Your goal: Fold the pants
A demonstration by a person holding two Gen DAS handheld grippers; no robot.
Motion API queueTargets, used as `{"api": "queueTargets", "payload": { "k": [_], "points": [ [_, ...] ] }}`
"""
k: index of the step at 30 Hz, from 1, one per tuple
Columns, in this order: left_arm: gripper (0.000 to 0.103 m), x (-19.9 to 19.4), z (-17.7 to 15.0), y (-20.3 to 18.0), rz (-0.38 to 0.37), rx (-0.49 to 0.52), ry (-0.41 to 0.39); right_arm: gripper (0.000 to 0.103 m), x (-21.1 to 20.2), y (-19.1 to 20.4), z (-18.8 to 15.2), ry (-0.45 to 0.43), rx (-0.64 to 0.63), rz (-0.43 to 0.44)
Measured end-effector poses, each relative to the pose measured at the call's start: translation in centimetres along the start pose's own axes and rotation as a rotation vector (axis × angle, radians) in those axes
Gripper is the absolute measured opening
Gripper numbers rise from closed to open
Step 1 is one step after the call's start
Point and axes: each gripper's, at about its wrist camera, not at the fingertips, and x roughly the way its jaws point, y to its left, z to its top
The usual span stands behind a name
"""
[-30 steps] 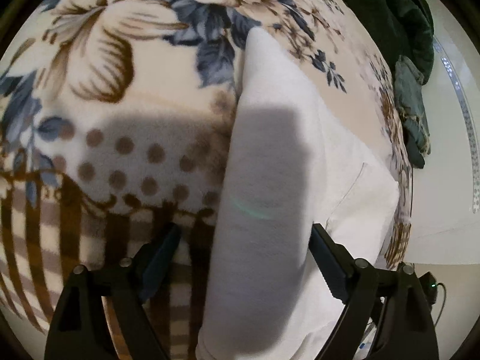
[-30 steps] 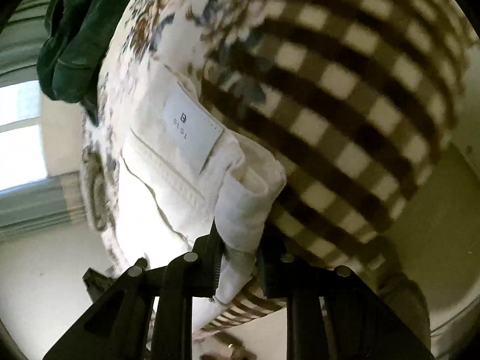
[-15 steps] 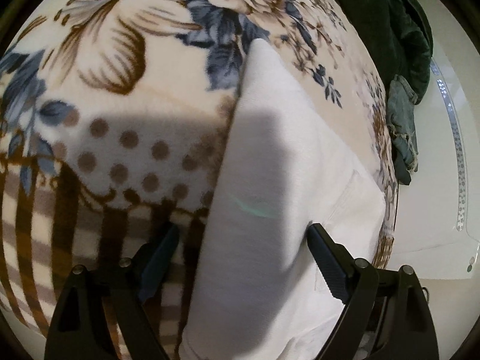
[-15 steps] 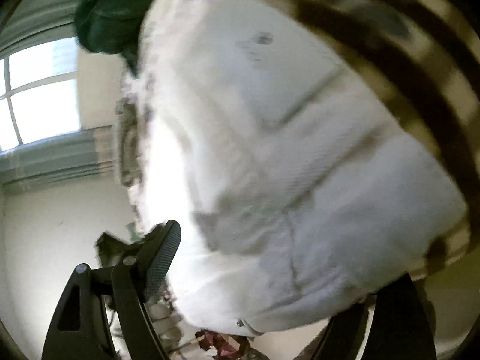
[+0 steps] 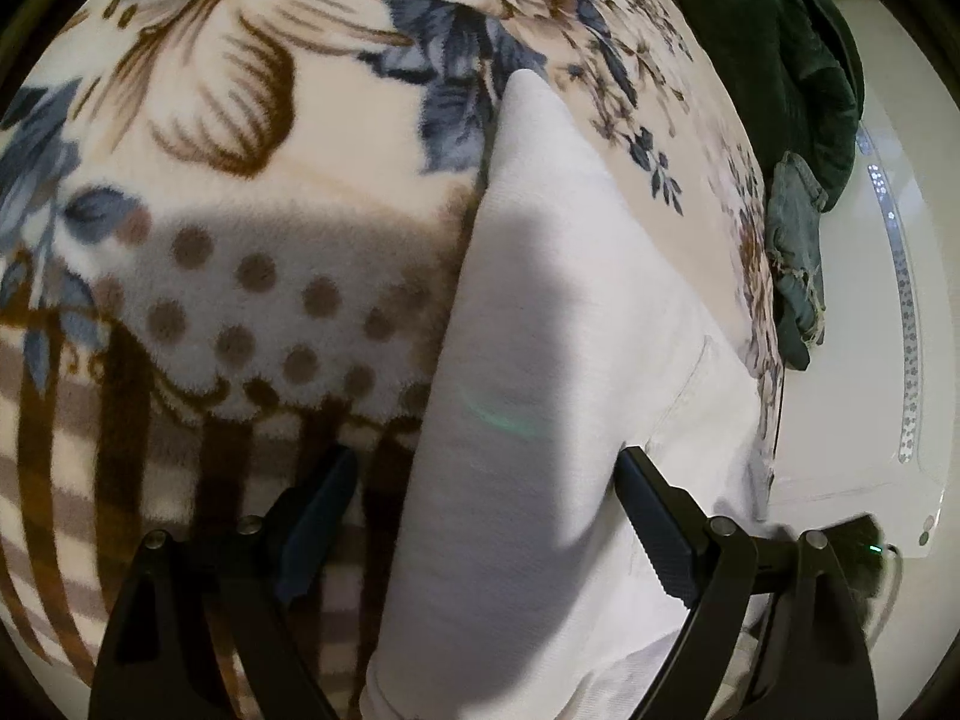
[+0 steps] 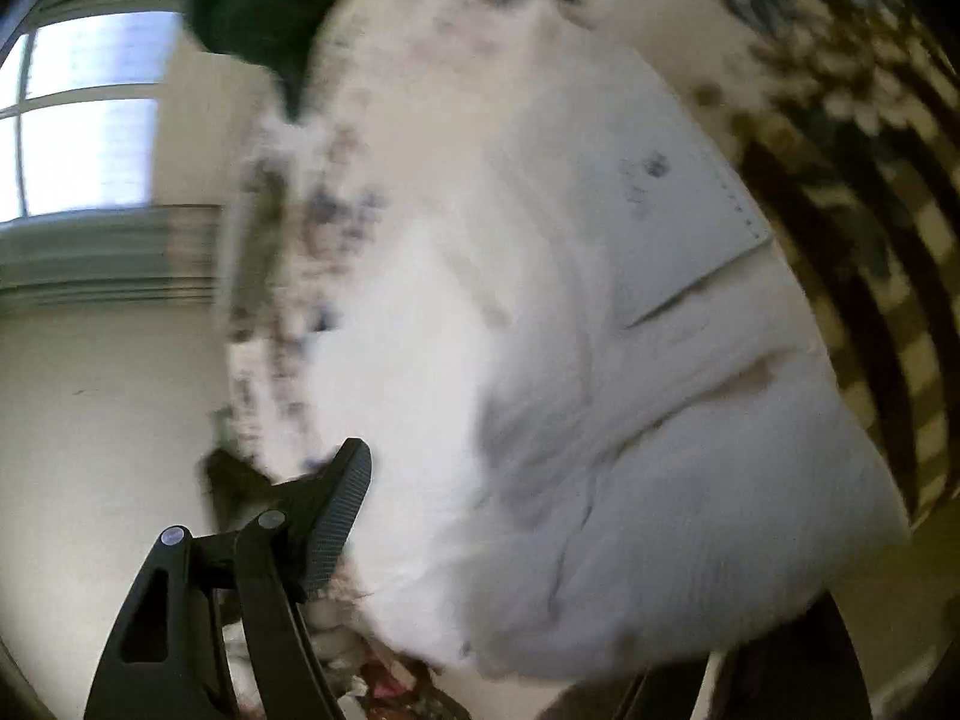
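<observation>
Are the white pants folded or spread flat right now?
Folded: the white pants lie as a narrow doubled strip on the floral blanket, patch pocket on top.

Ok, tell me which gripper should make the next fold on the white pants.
Left, probably. The left gripper hangs open with its jaws astride the long folded white pants, in a sharp view. The right gripper is also open, but its view is motion-blurred.
</observation>
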Motion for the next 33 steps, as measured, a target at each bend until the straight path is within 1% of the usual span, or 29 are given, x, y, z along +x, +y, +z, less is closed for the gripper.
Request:
{"api": "queueTargets", "payload": {
  "k": [1, 2, 3, 7, 9, 11, 13, 15, 16, 17, 18, 19, 21, 22, 23, 24, 25, 26, 27, 28, 30, 33],
  "points": [
    [0.088, 0.0, 0.0, 0.0, 0.000, -0.002, 0.000, 0.078, 1.0, -1.1, 0.1, 0.030, 0.022, -0.047],
    [0.088, 0.0, 0.0, 0.0, -0.002, -0.005, 0.001, 0.078, 1.6, -2.0, -0.1, 0.056, 0.036, -0.063],
    [0.088, 0.0, 0.0, 0.0, -0.002, -0.006, 0.002, 0.078, 1.8, -2.9, -0.4, 0.071, 0.043, -0.054],
    [0.088, -0.1, -0.1, -0.1, -0.006, 0.003, 0.003, 0.078, 2.0, -4.8, -2.1, 0.083, 0.073, 0.005],
    [0.088, -0.1, -0.1, 0.0, -0.006, 0.006, 0.001, 0.078, 3.2, -5.0, -2.7, 0.113, 0.103, 0.066],
    [0.088, 0.0, -0.1, 0.0, -0.006, 0.008, 0.001, 0.078, 4.2, -4.7, -3.0, 0.124, 0.122, 0.129],
    [0.088, 0.0, -0.1, 0.0, -0.010, 0.006, 0.002, 0.078, 4.0, -4.3, -3.3, 0.102, 0.139, 0.221],
    [0.088, 0.0, 0.0, 0.1, -0.016, 0.009, 0.005, 0.078, 4.0, -3.7, -2.9, 0.086, 0.129, 0.275],
    [0.088, 0.0, 0.0, 0.1, -0.019, 0.011, 0.007, 0.078, 4.1, -3.8, -2.9, 0.078, 0.107, 0.250],
    [0.088, 0.1, -0.1, 0.2, -0.019, 0.015, 0.008, 0.076, 4.6, -3.9, -2.7, 0.078, 0.086, 0.190],
    [0.088, 0.1, -0.2, 0.2, -0.019, 0.021, 0.008, 0.075, 5.0, -4.0, -2.5, 0.074, 0.081, 0.157],
    [0.088, 0.2, -0.2, 0.1, -0.017, 0.024, 0.006, 0.068, 5.7, -4.3, -2.3, 0.068, 0.093, 0.148],
    [0.088, 0.3, -0.3, 0.0, -0.019, 0.030, 0.007, 0.061, 5.9, -4.4, -2.1, 0.039, 0.110, 0.132],
    [0.086, 0.2, -0.3, -0.2, -0.025, 0.041, 0.003, 0.053, 5.6, -4.1, -2.1, 0.027, 0.094, 0.114],
    [0.078, 0.0, -0.5, -0.4, -0.043, 0.053, -0.006, 0.046, 5.3, -3.5, -2.3, 0.012, 0.072, 0.092],
    [0.047, -0.1, -0.6, -0.7, -0.064, 0.063, -0.015, 0.043, 4.5, -3.2, -2.7, -0.004, 0.056, 0.082],
    [0.044, -0.3, -0.8, -1.1, -0.070, 0.078, -0.019, 0.039, 4.1, -2.7, -2.9, -0.018, 0.040, 0.073],
    [0.041, -0.6, -1.1, -1.6, -0.061, 0.103, -0.034, 0.037, 3.5, -2.1, -3.1, -0.036, 0.022, 0.055],
    [0.034, -1.0, -1.4, -2.1, -0.059, 0.130, -0.049, 0.036, 3.1, -1.7, -3.2, -0.048, 0.011, 0.044],
    [0.029, -1.4, -1.6, -2.5, -0.064, 0.137, -0.057, 0.035, 2.6, -1.1, -3.3, -0.060, 0.000, 0.033],
    [0.026, -2.5, -1.8, -3.2, -0.073, 0.144, -0.069, 0.034, 1.5, 0.3, -3.3, -0.082, -0.028, 0.018],
    [0.026, -5.0, -2.0, -4.6, -0.085, 0.144, -0.090, 0.033, -0.4, 2.6, -3.6, -0.105, -0.063, 0.012]
  ]
}}
